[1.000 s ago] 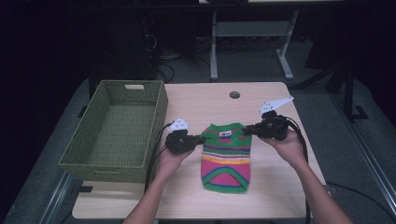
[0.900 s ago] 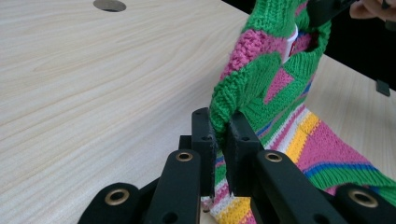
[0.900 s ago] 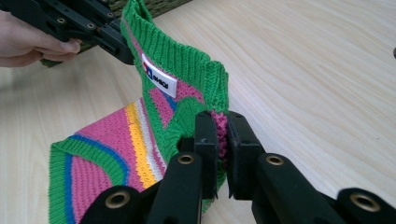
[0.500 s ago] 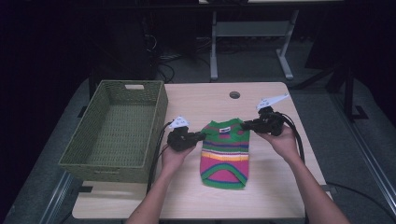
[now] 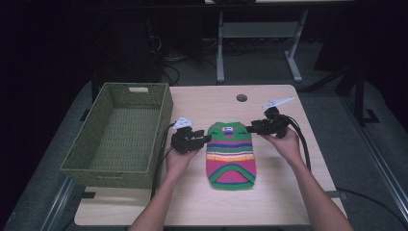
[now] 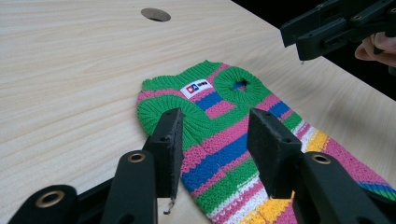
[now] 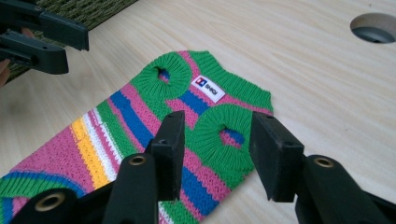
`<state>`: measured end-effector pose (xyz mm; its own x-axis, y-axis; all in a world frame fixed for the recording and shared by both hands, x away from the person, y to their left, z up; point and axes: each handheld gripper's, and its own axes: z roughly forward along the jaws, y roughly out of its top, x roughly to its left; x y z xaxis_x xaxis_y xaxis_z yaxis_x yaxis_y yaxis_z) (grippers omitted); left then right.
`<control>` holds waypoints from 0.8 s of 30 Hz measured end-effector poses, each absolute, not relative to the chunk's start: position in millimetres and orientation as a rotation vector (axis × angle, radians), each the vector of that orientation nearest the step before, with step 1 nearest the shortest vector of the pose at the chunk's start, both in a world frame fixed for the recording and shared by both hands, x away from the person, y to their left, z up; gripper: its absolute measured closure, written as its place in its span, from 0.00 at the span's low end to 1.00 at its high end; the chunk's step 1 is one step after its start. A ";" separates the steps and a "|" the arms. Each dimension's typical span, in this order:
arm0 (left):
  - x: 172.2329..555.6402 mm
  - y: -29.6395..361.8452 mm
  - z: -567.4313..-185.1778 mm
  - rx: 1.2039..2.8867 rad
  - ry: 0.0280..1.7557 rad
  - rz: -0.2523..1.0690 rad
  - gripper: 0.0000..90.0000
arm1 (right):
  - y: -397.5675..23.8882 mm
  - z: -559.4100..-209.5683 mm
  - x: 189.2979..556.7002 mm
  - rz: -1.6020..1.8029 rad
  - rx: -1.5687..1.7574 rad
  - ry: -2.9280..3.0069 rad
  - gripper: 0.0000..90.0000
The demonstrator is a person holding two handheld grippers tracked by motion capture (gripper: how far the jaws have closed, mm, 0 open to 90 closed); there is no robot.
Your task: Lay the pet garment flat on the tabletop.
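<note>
A small knitted sweater (image 5: 231, 154) with green, pink, blue, yellow and white stripes lies flat on the wooden table (image 5: 284, 202), neck pointing away from me. My left gripper (image 5: 206, 139) is at its left shoulder and my right gripper (image 5: 250, 129) at its right shoulder. Both pairs of jaws have just been opening. In the left gripper view the left gripper (image 6: 217, 119) stands open over the sweater (image 6: 219, 140) at a green armhole rim, its pads clear of the knit. The right gripper (image 7: 219, 121) is open above the other armhole of the sweater (image 7: 140, 116).
A green woven basket (image 5: 120, 134) stands empty on the left of the table, close to my left hand. A round cable hole (image 5: 241, 97) sits in the tabletop beyond the sweater. Bare wood lies in front of and to the right of the sweater.
Both grippers were shut on the sweater's shoulders; their jaws now stand apart and the sweater lies released on the table. The right hand has come down and slightly inward.
</note>
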<state>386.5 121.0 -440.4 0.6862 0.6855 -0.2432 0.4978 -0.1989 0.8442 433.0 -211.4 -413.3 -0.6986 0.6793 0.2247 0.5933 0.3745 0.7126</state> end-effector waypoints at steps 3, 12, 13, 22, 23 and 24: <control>384.1 120.4 -441.7 1.871 0.926 0.222 0.60 | -214.6 -413.9 430.6 1.240 1.187 2.525 0.58; 377.6 121.0 -440.4 1.886 0.909 0.205 0.54 | -227.8 -415.5 418.9 1.311 1.204 2.532 0.53; 377.2 121.3 -439.8 1.887 0.903 0.204 0.53 | -229.8 -415.8 418.0 1.329 1.199 2.531 0.52; 370.1 121.1 -433.8 1.886 0.868 0.168 0.49 | -241.2 -419.7 410.8 1.431 1.227 2.594 0.47; 369.4 121.6 -433.1 1.888 0.861 0.164 0.48 | -242.1 -420.4 410.0 1.444 1.214 2.592 0.47; 368.7 121.8 -432.6 1.885 0.859 0.158 0.48 | -242.8 -420.4 408.7 1.458 1.207 2.596 0.47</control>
<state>368.7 121.8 -432.6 0.7374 0.6237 -0.2592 0.4908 -0.2311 0.8401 408.7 -242.8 -420.4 -0.7157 0.5743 0.3975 0.6384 0.3069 0.7059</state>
